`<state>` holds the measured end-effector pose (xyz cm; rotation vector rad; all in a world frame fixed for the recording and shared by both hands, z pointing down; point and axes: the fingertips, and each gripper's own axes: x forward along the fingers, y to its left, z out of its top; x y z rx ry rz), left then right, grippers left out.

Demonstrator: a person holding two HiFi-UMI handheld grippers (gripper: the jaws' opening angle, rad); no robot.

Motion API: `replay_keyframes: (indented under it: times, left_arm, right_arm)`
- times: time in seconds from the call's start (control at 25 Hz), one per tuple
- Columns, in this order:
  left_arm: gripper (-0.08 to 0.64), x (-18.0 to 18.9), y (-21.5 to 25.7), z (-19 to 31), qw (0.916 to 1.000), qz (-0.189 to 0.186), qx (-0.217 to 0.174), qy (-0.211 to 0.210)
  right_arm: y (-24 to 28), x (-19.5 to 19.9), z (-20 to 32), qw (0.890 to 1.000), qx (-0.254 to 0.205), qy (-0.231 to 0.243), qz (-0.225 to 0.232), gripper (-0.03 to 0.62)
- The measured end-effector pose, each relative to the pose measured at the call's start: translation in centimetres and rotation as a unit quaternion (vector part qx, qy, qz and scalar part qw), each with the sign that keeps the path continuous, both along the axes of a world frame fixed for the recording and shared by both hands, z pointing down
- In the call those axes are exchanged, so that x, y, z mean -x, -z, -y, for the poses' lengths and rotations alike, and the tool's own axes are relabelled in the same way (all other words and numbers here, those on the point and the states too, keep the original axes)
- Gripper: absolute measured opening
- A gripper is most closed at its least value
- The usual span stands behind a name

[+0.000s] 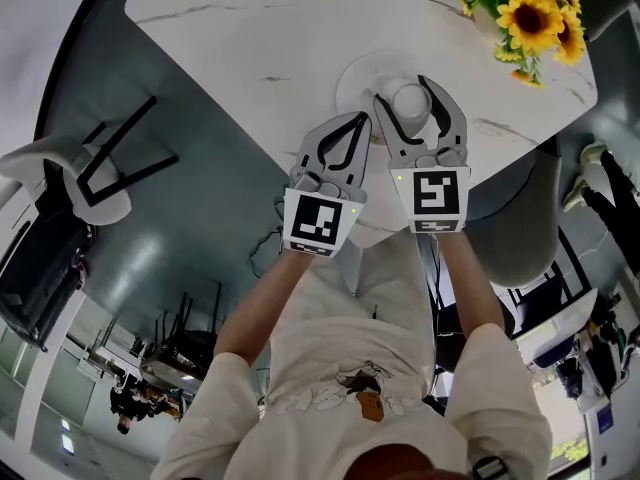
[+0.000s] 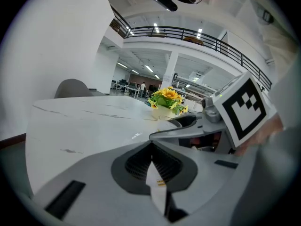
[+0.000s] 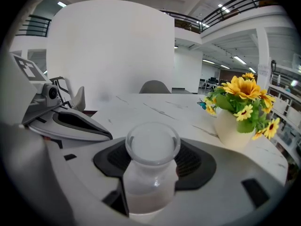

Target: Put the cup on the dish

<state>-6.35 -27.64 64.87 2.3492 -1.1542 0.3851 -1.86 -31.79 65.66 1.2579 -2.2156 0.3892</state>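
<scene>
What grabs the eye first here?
The clear cup held by the right gripper, over the white dish near the marble table's near edge. Next, the sunflowers at the table's far right corner. The left gripper is shut and empty just left of the dish.
</scene>
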Motion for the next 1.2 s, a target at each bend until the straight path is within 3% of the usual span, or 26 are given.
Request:
replay_keyframes:
  times: [0.76, 0.96, 1.2]
  left_arm:
    - [0.002, 1.1, 1.7, -0.6, 0.9995, 0.011, -0.015, 0.025]
    - [0.003, 1.0, 3.5, -1.4, 0.9993, 0.016, -0.025, 0.025]
    - [0.003, 0.5, 7.6, -2.2, 0.9984, 0.018, -0.045, 0.028]
  right_arm:
    - [0.8, -0.8, -1.5, 0.999, 0.013, 0.007, 0.046, 0.267]
    - [2.6, -1.2, -2.1, 0.999, -0.006, 0.017, 0.039, 0.267]
    - [5.3, -3.1, -3.0, 0.998, 0.008, -0.006, 0.065, 0.267]
